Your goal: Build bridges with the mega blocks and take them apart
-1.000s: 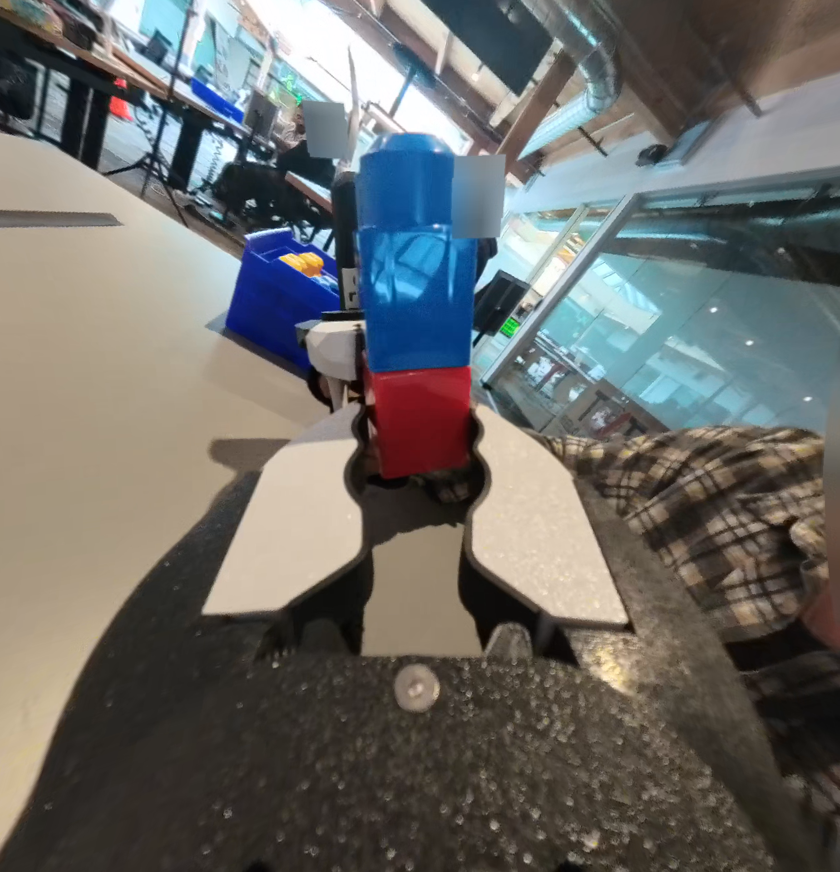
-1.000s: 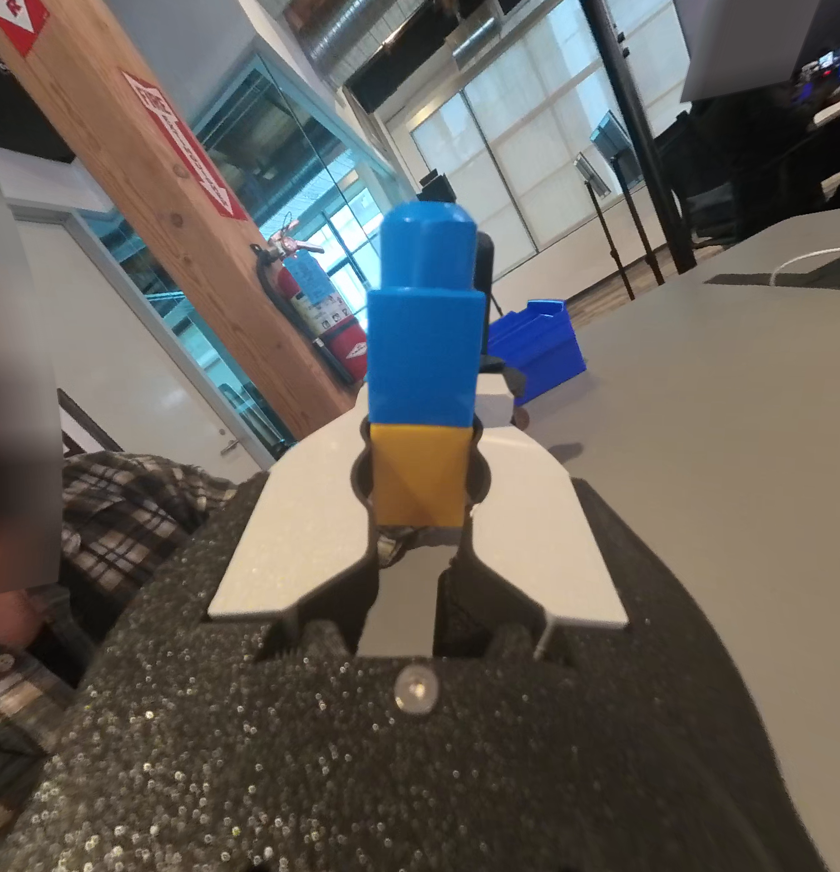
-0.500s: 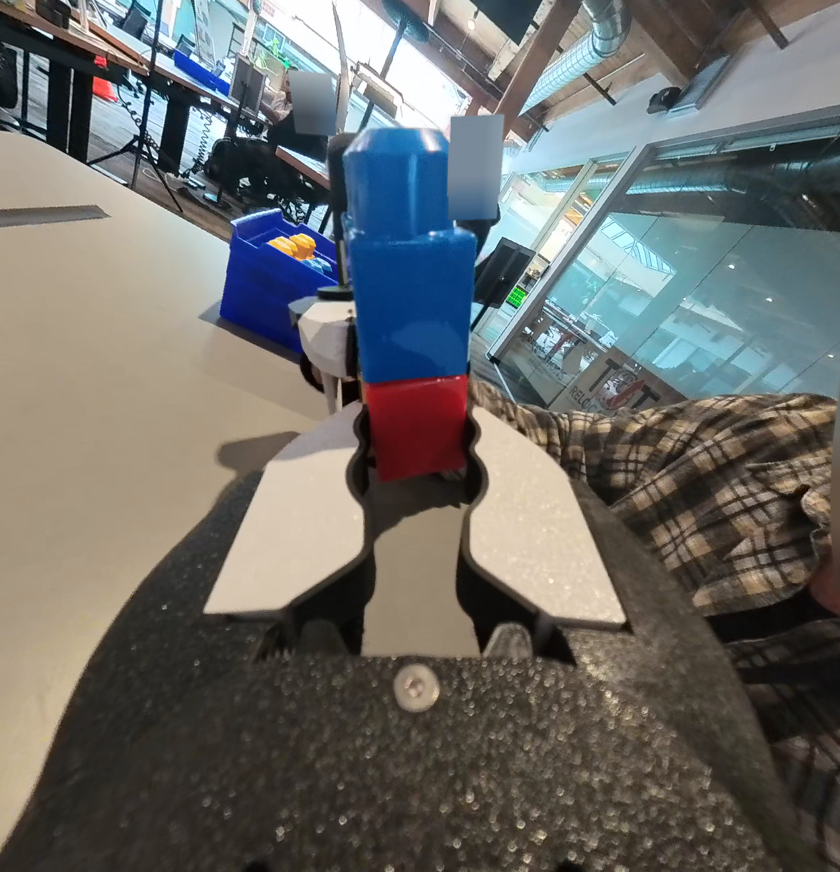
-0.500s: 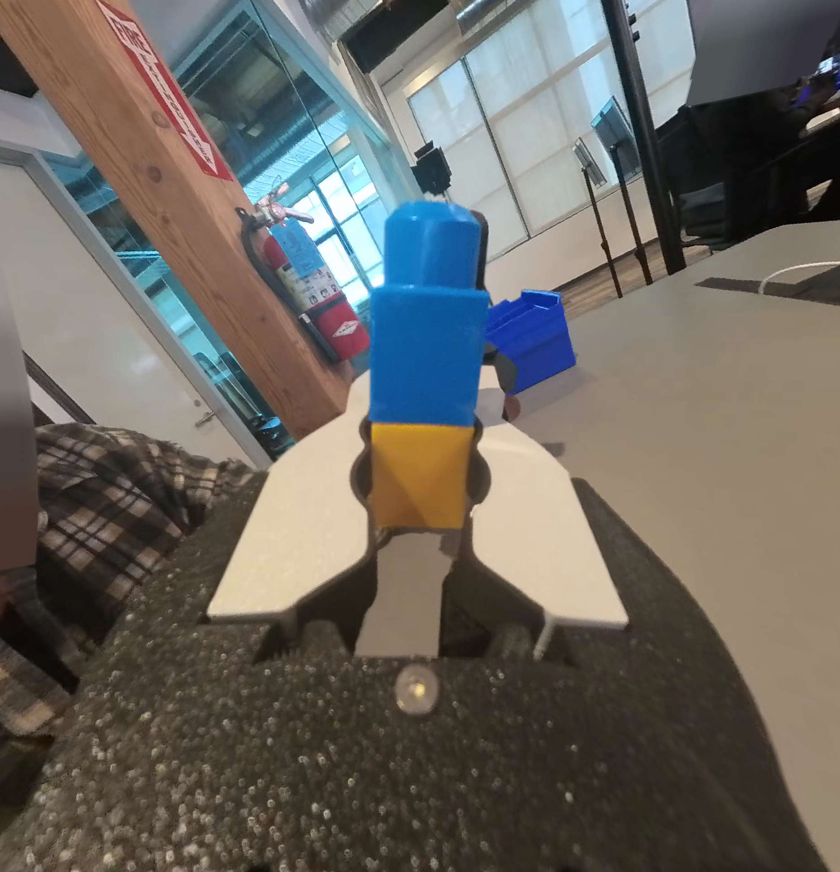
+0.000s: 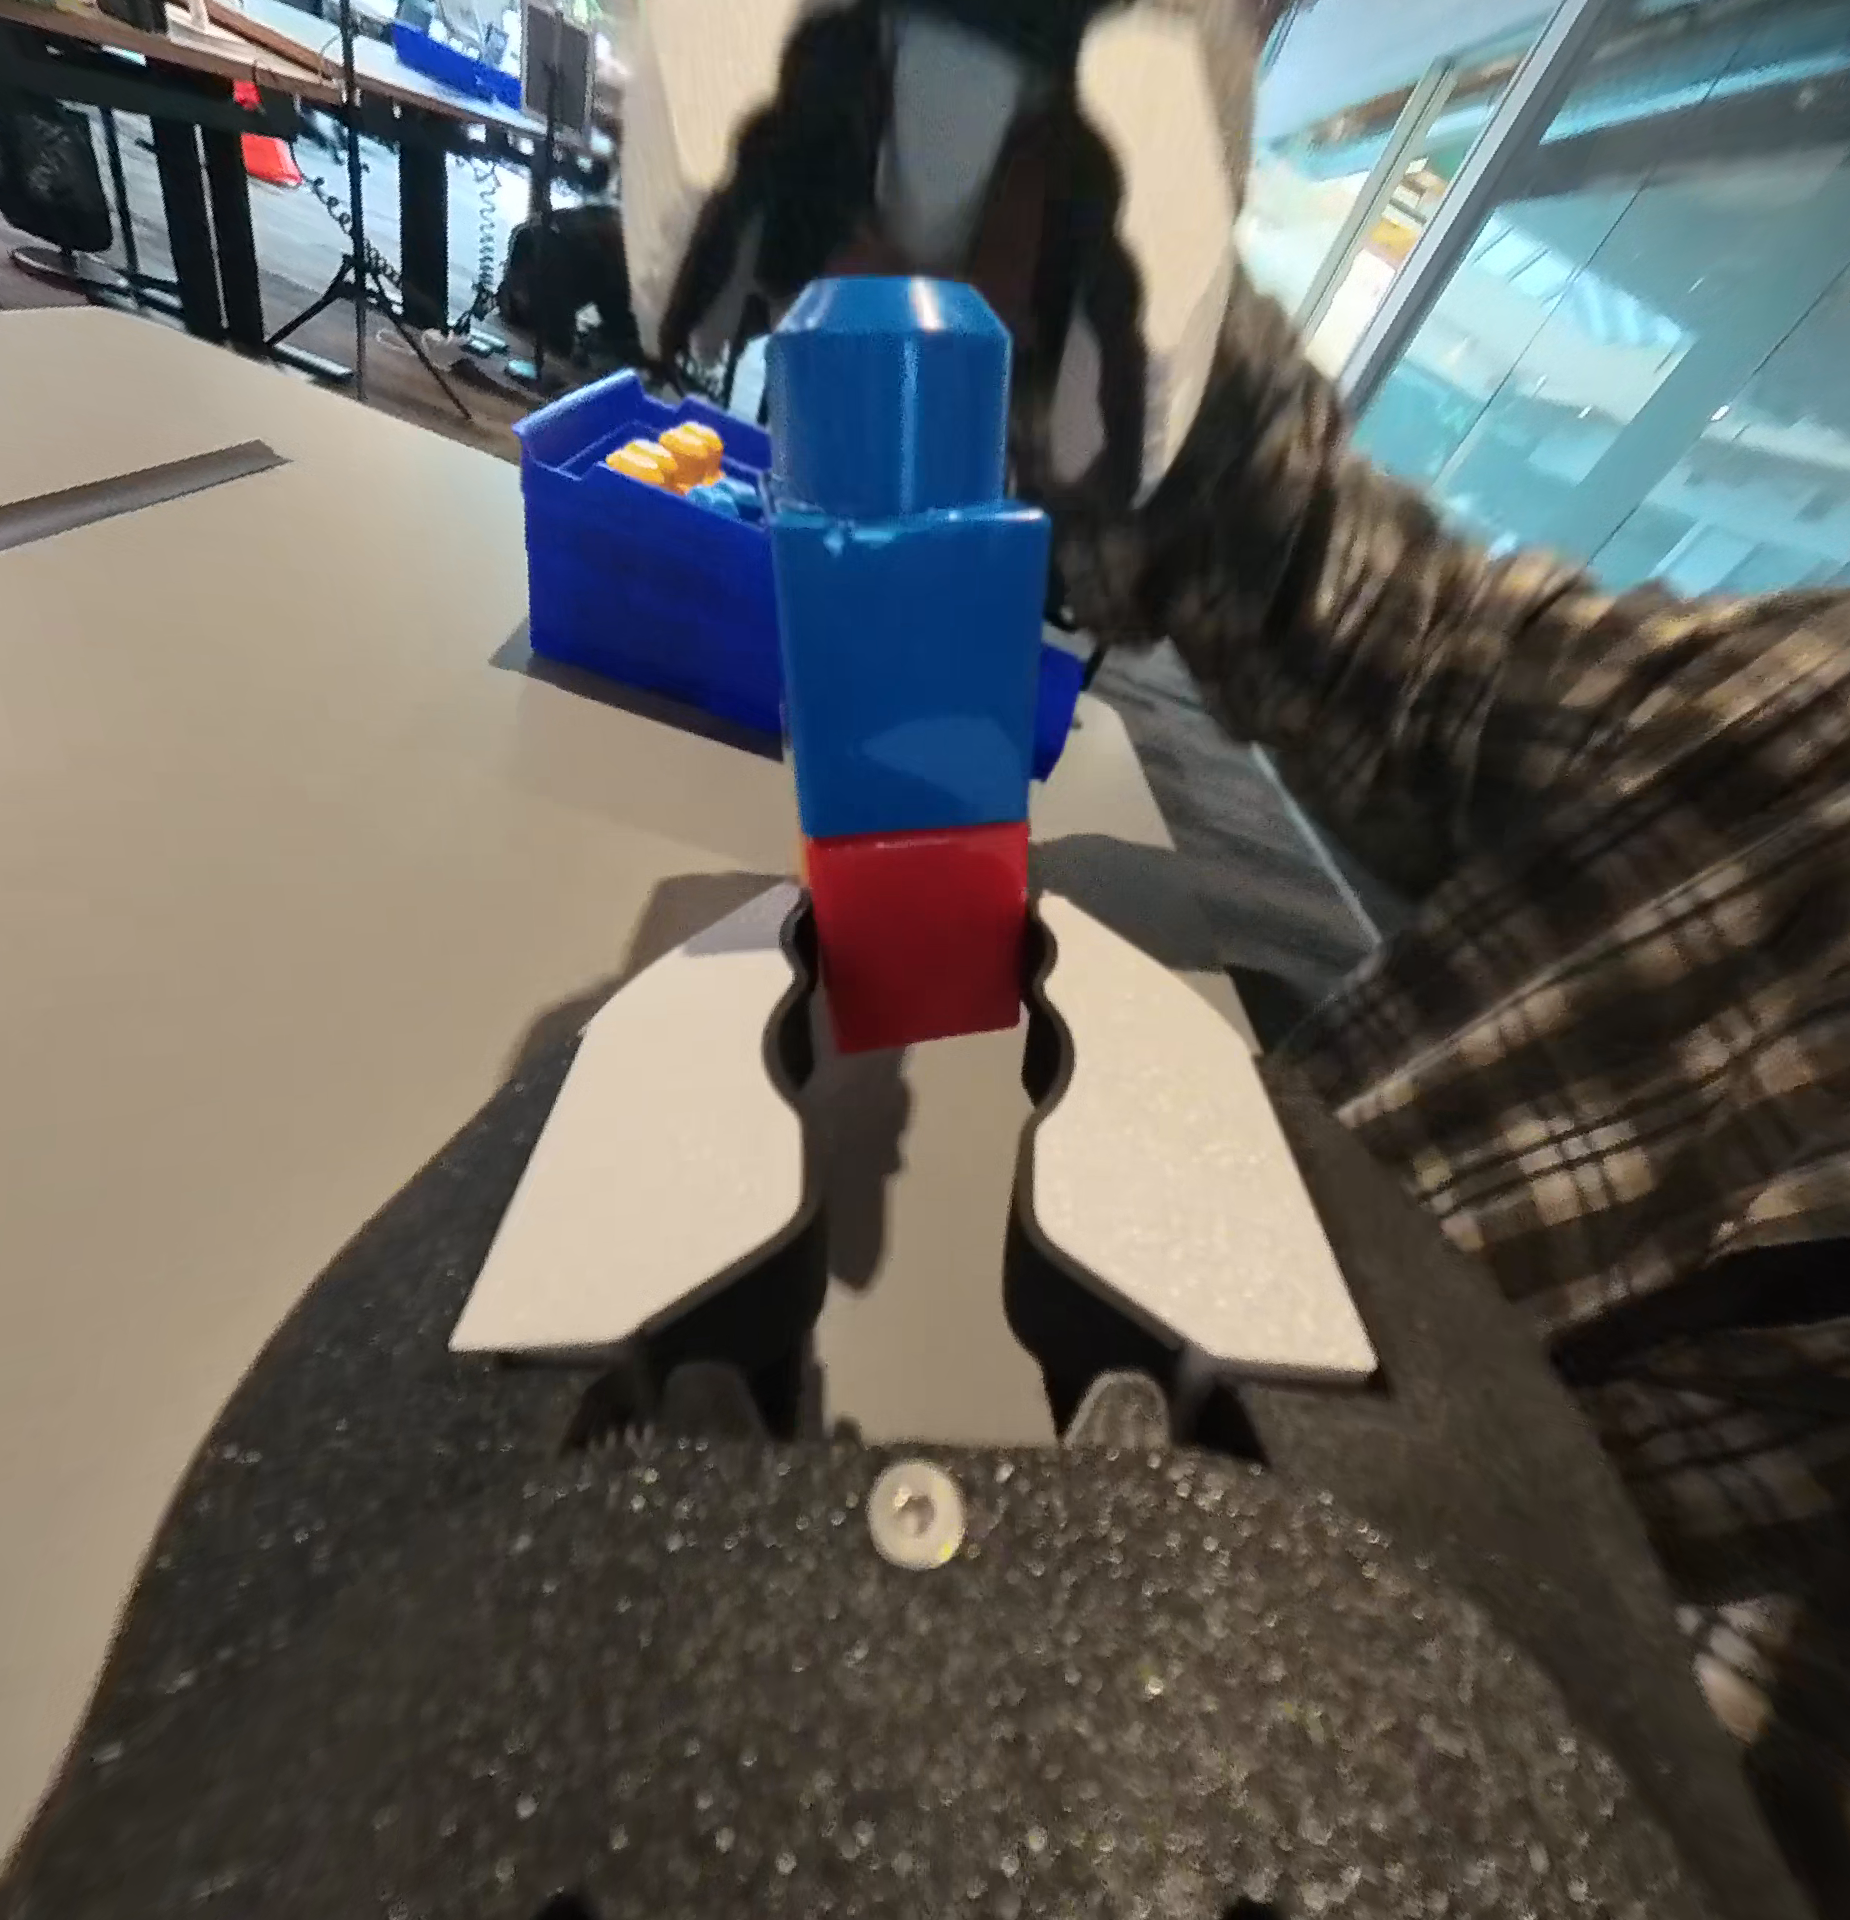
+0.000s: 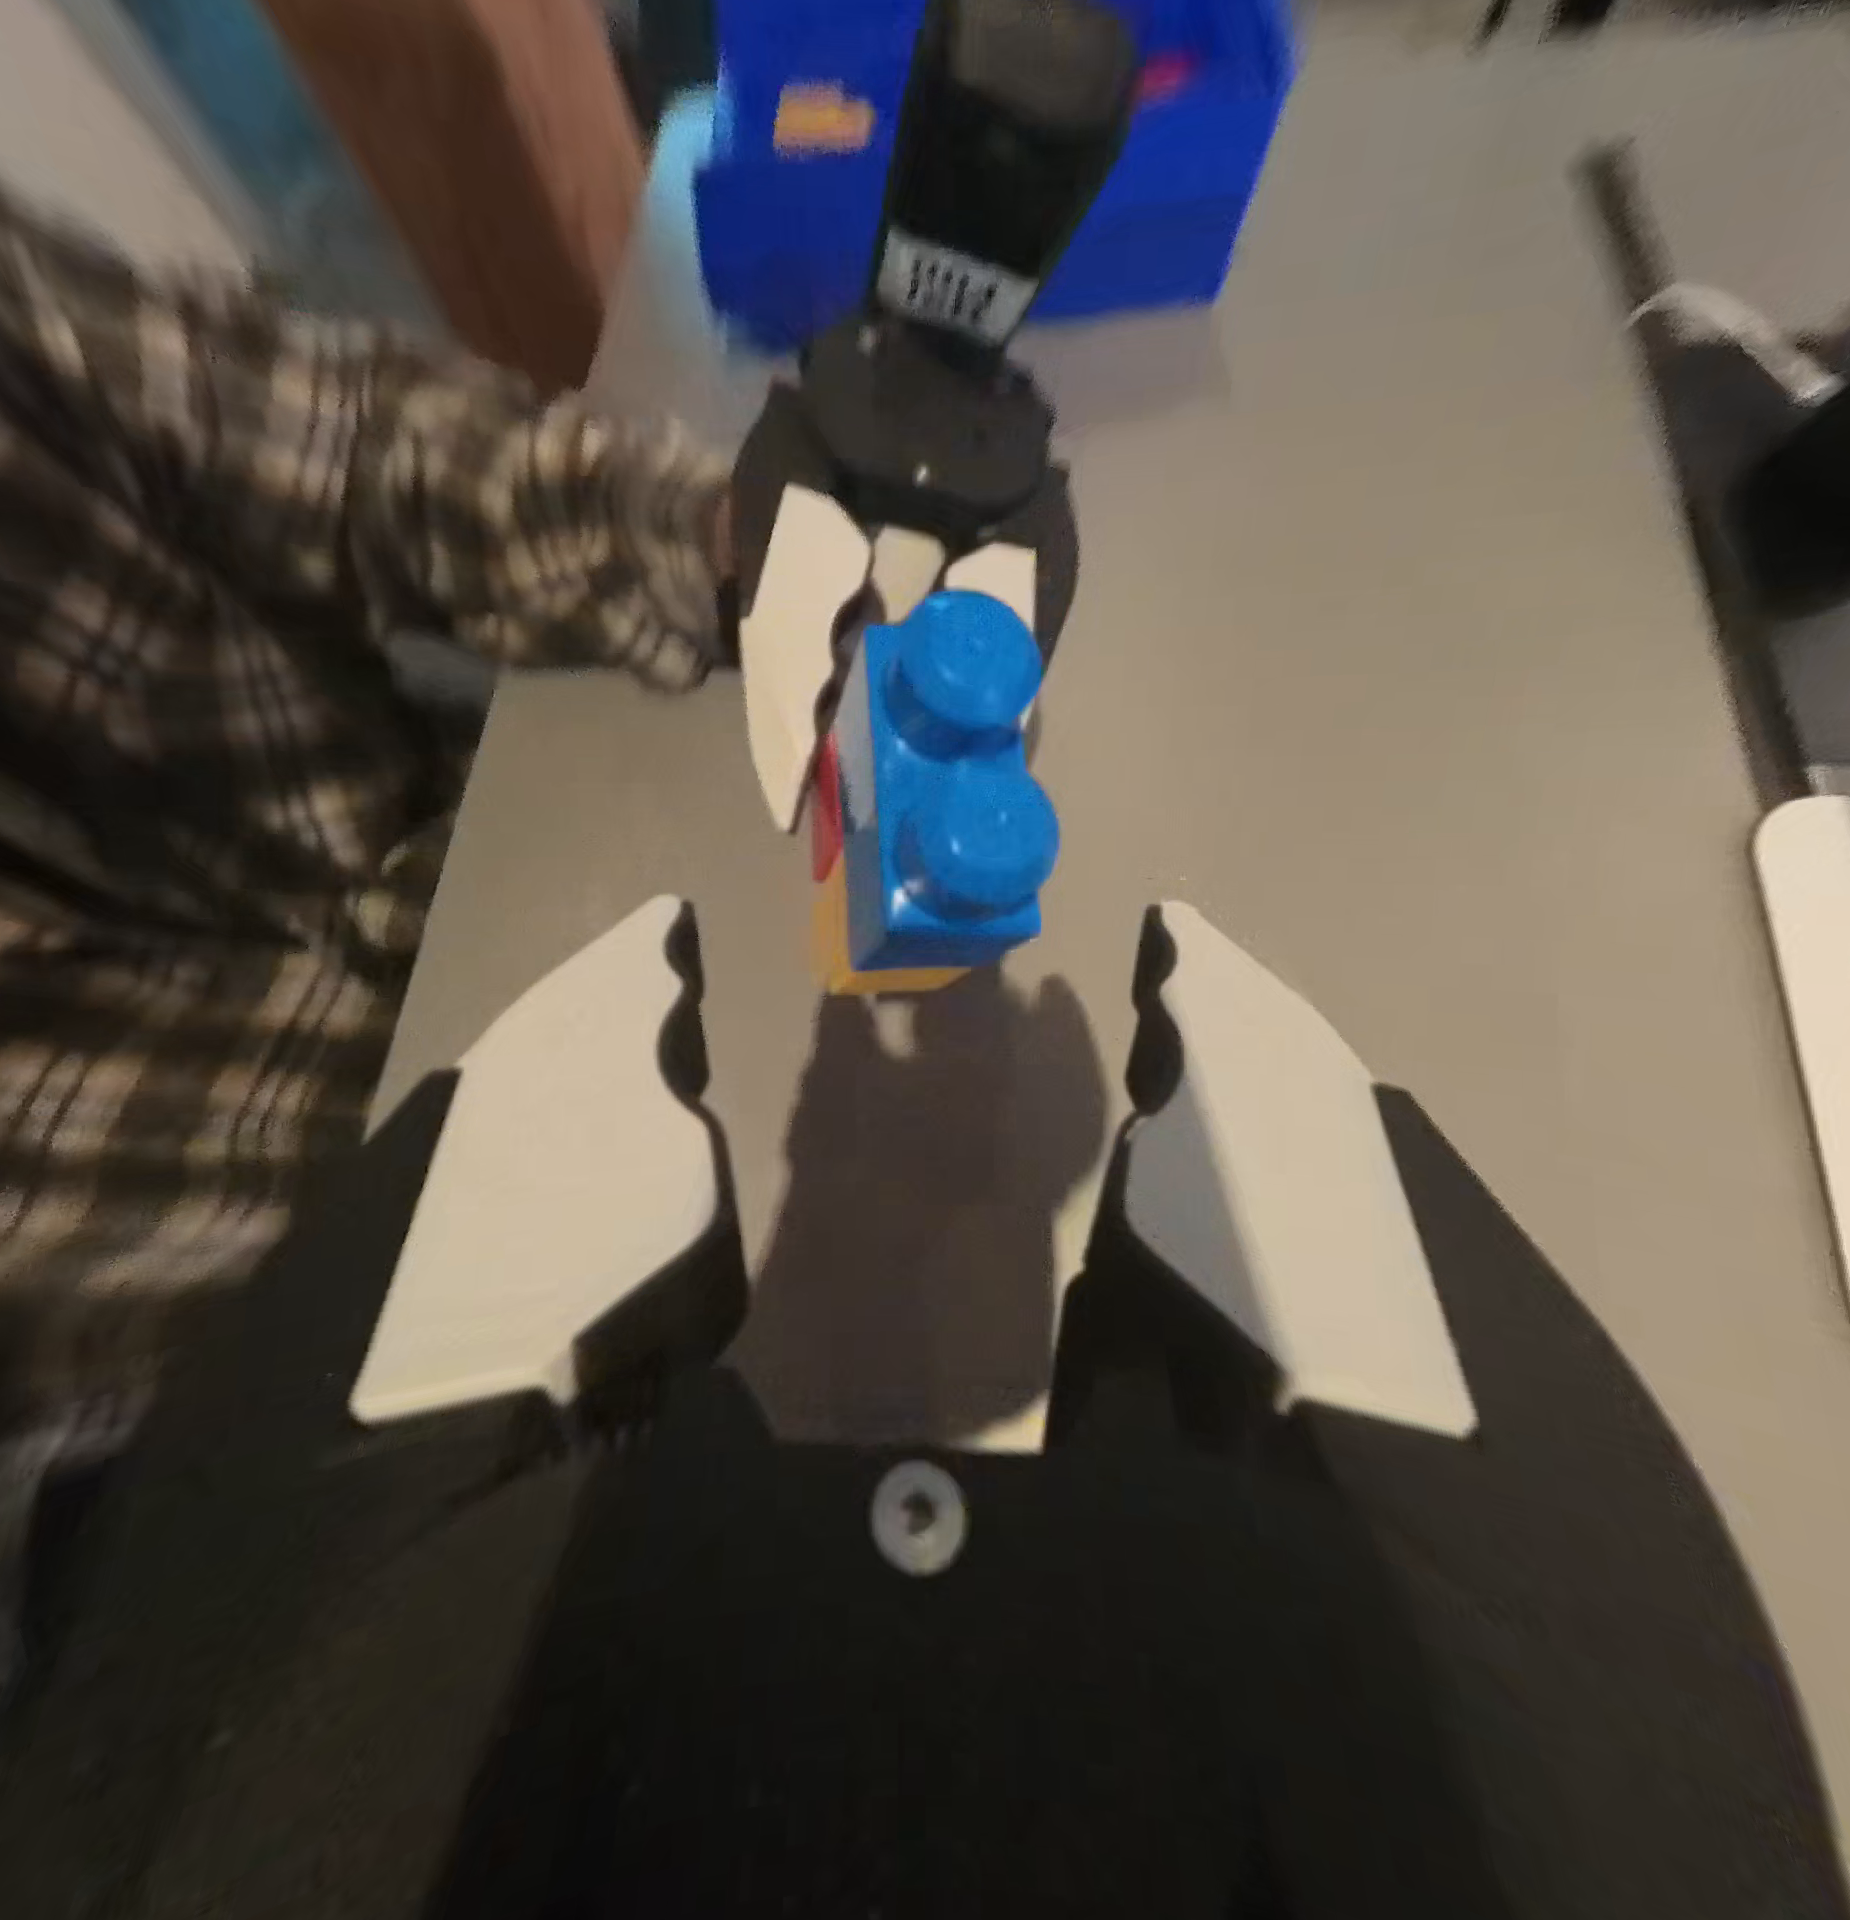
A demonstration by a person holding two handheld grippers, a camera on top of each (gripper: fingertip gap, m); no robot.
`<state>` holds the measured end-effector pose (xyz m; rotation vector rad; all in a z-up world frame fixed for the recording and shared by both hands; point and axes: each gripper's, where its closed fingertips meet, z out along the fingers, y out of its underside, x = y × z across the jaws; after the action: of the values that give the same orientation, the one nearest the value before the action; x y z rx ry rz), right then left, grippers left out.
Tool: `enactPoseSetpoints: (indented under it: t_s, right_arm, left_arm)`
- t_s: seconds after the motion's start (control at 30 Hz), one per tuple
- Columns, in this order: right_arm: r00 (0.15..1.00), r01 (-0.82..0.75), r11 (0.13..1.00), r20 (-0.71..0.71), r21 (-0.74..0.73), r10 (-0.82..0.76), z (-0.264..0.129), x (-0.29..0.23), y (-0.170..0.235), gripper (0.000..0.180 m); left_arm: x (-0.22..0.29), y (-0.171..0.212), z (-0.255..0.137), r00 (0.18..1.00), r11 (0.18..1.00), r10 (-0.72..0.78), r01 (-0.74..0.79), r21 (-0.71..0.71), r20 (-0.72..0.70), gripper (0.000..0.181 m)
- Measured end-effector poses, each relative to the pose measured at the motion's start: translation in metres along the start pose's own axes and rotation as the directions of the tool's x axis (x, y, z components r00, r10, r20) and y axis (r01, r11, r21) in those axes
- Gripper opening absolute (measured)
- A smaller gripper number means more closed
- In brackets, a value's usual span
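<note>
Small bridge of glossy plastic mega blocks, a blue two-stud block (image 6: 947,774) spanning a red block (image 5: 916,940) and a yellow block (image 6: 885,961), near the table edge closest to the person; whether its feet rest on the surface or hang just above it cannot be told. Left gripper (image 5: 916,971), grey fingers on black foam-clad body, clenched on the red block at the fingertips, judged so placed as to anchor one leg while leaving the blue span and the yellow leg free; seen from the right wrist view it (image 6: 905,665) meets the bridge from the far side. Right gripper (image 6: 916,997) released, jaws spread wide and clear of the blocks, hovering above and just short of the yellow end; probably positioned for a fresh grip from above, to pull a piece off. Surface: smooth matt grey tabletop (image 5: 277,779); a blue plastic bin (image 5: 640,613) holding orange and blue blocks stands beyond the bridge toward the far edge; a plaid sleeve (image 5: 1575,935) lies along the near edge. Room: open workshop with glass partitions (image 5: 1627,260), desks and stands behind; right wrist view blurred.
</note>
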<state>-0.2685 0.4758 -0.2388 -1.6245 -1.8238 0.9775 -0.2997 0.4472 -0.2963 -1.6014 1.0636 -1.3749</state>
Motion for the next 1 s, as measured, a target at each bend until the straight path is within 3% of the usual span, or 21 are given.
enactPoseSetpoints:
  t_s: [0.13, 0.23, 0.3, 0.43, 0.5, 0.6, 0.73, 0.87, 1.0]
  right_arm:
    - [0.993, 0.064, 0.964, 0.110, -0.257, -0.036, 0.015, -0.008, -0.006, 0.084]
    - [0.988, 0.067, 0.919, 0.155, -0.388, -0.007, 0.031, -0.010, 0.000, 0.070]
    - [0.975, 0.056, 0.895, 0.217, -0.442, 0.046, 0.038, -0.017, 0.005, 0.036]
    - [0.976, 0.081, 0.867, 0.215, -0.492, 0.031, 0.034, -0.021, 0.009, 0.035]
    - [0.986, 0.096, 0.861, 0.165, -0.499, -0.014, 0.021, -0.018, 0.008, 0.035]
    - [0.995, 0.093, 0.860, 0.080, -0.501, -0.061, -0.018, -0.014, 0.010, 0.035]
    - [0.982, 0.034, 0.811, -0.132, -0.584, -0.137, -0.111, 0.001, 0.038, 0.036]
    - [0.933, -0.117, 0.731, -0.326, -0.672, -0.150, -0.214, 0.008, 0.094, 0.036]
    - [0.931, -0.105, 0.693, -0.316, -0.713, -0.184, -0.255, -0.003, 0.163, 0.035]
  left_arm:
    - [0.004, 0.006, 0.008, 1.000, 0.999, 0.029, -0.029, -0.045, 0.008, 0.037]
    - [0.009, 0.006, 0.012, 0.999, 0.998, 0.040, -0.040, -0.046, -0.008, 0.037]
    - [0.011, 0.006, 0.012, 0.999, 0.998, 0.046, -0.046, -0.045, -0.013, 0.037]
    - [0.016, 0.004, 0.015, 0.997, 0.999, 0.030, -0.031, -0.014, -0.065, 0.039]
    - [0.017, -0.001, 0.016, 0.996, 1.000, -0.013, 0.015, 0.021, -0.085, 0.058]
    - [0.012, -0.005, 0.013, 0.996, 0.997, -0.046, 0.051, 0.058, -0.080, 0.070]
    - [0.008, -0.010, 0.009, 0.994, 0.991, -0.074, 0.083, 0.106, -0.085, 0.073]
    - [0.003, -0.009, 0.008, 0.992, 0.987, -0.097, 0.107, 0.123, -0.083, 0.071]
    - [-0.004, -0.002, 0.011, 0.995, 0.991, -0.087, 0.091, 0.097, -0.045, 0.067]
